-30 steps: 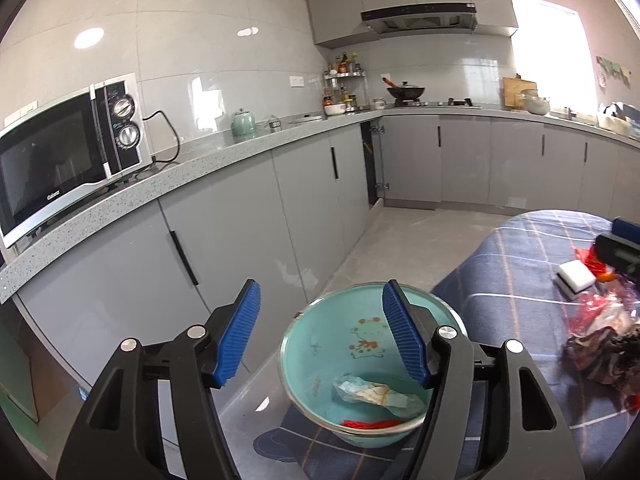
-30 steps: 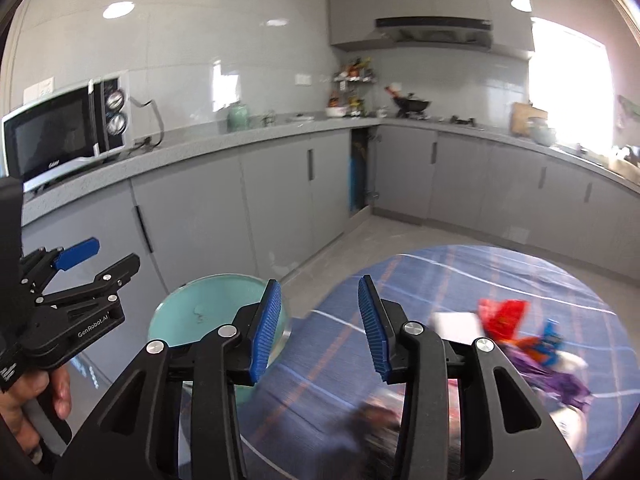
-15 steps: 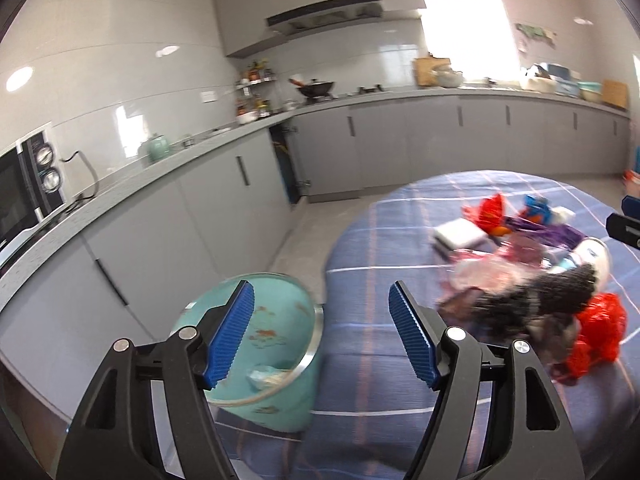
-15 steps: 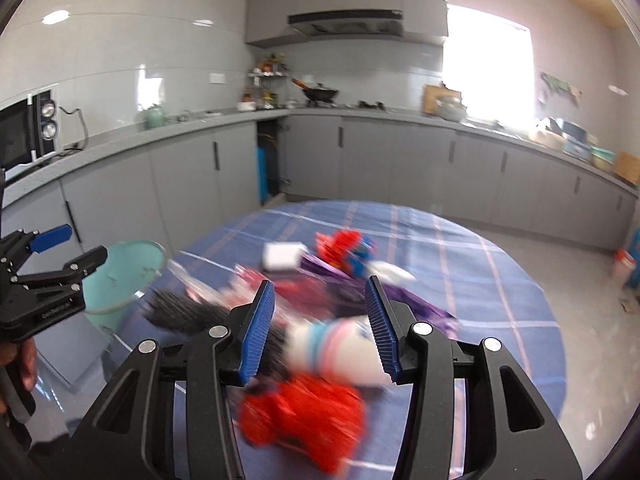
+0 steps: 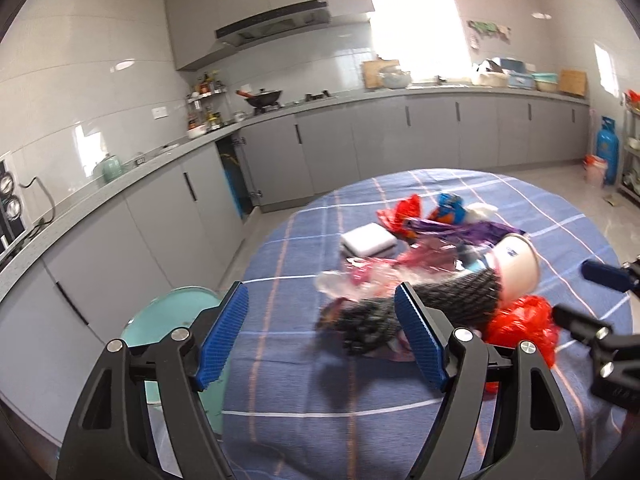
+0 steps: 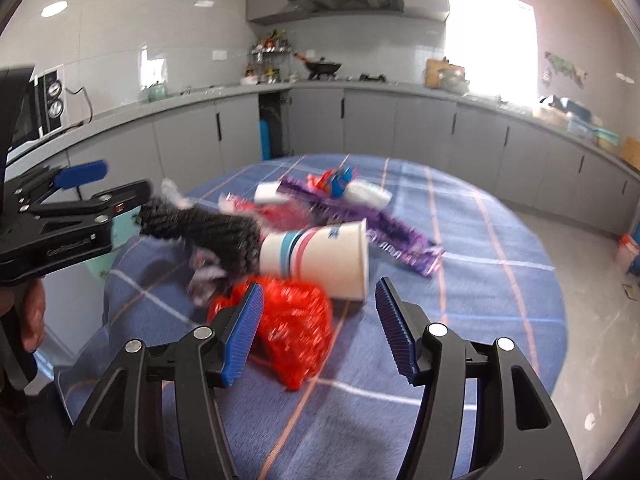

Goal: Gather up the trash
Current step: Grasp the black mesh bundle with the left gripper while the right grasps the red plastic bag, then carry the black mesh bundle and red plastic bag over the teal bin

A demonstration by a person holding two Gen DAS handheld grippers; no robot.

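A kitchen with grey cabinets, and a round table under a blue checked cloth. A heap of trash lies on the cloth.

In the right wrist view, the right gripper points down at the near edge of the heap. Its blue-padded jaws are spreading and pinch nothing. A crumpled red plastic bag lies just ahead, partly between the jaws, against the left pad. At about 12 o'clock from it, a white paper cup lies on its side, touching a dark knitted cloth at about 10 o'clock. Farther off, at 12 to 1 o'clock, lie purple wrappers.

The left gripper hangs over the table's left side — jaws widening, nothing between them. The dark cloth's end lies just beside its right pad. At 8 o'clock in the left wrist view, beyond the table's edge, sits a teal basin, partly hidden behind the left pad. A white sponge rests at 12 o'clock, behind the heap.
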